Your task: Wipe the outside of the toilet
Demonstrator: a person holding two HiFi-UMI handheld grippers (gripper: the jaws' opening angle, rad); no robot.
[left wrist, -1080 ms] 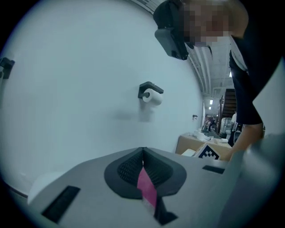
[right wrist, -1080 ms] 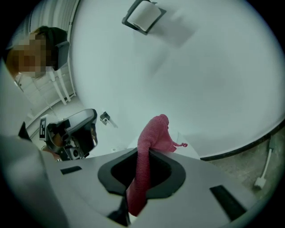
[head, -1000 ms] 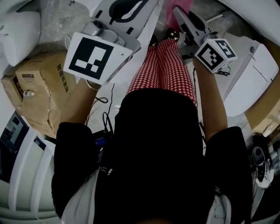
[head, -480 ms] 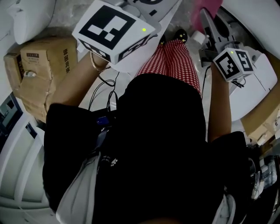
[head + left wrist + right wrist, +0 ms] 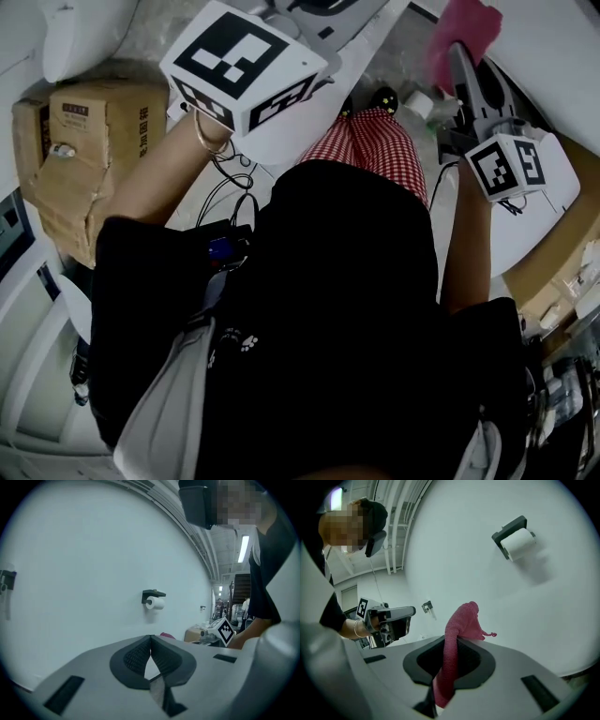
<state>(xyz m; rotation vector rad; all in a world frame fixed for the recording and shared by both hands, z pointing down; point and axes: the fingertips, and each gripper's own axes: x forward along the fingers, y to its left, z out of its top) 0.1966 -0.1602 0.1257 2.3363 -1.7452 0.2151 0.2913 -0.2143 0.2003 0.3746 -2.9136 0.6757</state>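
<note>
My right gripper (image 5: 461,58) is at the upper right of the head view, shut on a pink cloth (image 5: 462,30) that sticks out past its tips. Seen from the right gripper view, the cloth (image 5: 462,621) hangs between the shut jaws of this gripper (image 5: 451,645), which point at a white wall. The white toilet (image 5: 551,204) lies below and right of that gripper's marker cube (image 5: 506,165). My left gripper (image 5: 150,643) is raised, shut on nothing, and faces the same wall. Its marker cube (image 5: 246,64) is at the head view's top, with the jaw tips cut off by the frame.
A toilet roll holder (image 5: 153,599) (image 5: 514,541) is fixed on the wall. A cardboard box (image 5: 84,141) stands at the left, with cables (image 5: 230,202) on the floor beside it. More cardboard (image 5: 561,272) lies at the right. A white fixture (image 5: 80,33) is at the top left.
Both grippers have risen. The left marker cube came closer to the head camera, and the right gripper moved up and to the right with the pink cloth.
</note>
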